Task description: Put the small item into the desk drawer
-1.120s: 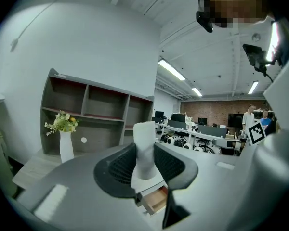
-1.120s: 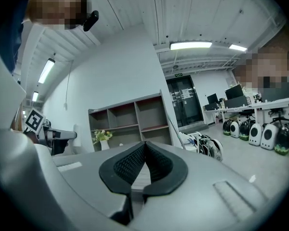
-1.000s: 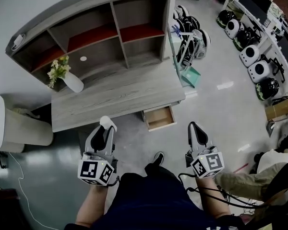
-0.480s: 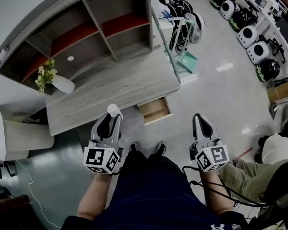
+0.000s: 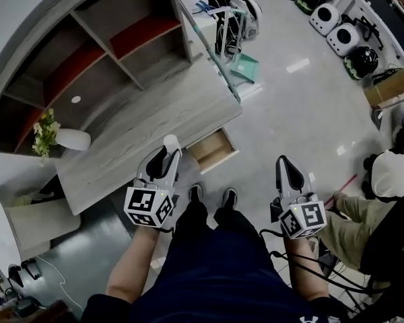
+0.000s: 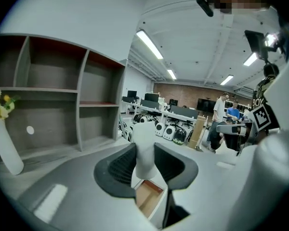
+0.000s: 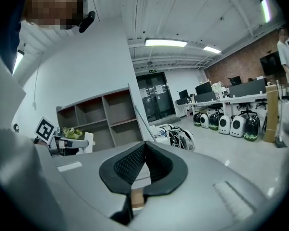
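The left gripper (image 5: 162,163) has its jaws clamped on the small white item (image 6: 144,150), which stands upright between them and projects past the tips. In the head view the item lies over the front edge of the desk (image 5: 135,130). The desk drawer (image 5: 213,151) is pulled open with its wooden interior visible. It lies at 3 o'clock from the item, just beside it, and in the left gripper view it appears at 6 o'clock below the jaws. The right gripper (image 5: 287,169) has its jaws closed against each other and is held at 4 o'clock from the drawer, well apart. A white vase (image 5: 73,139) with flowers stands near the desk's 9 o'clock end.
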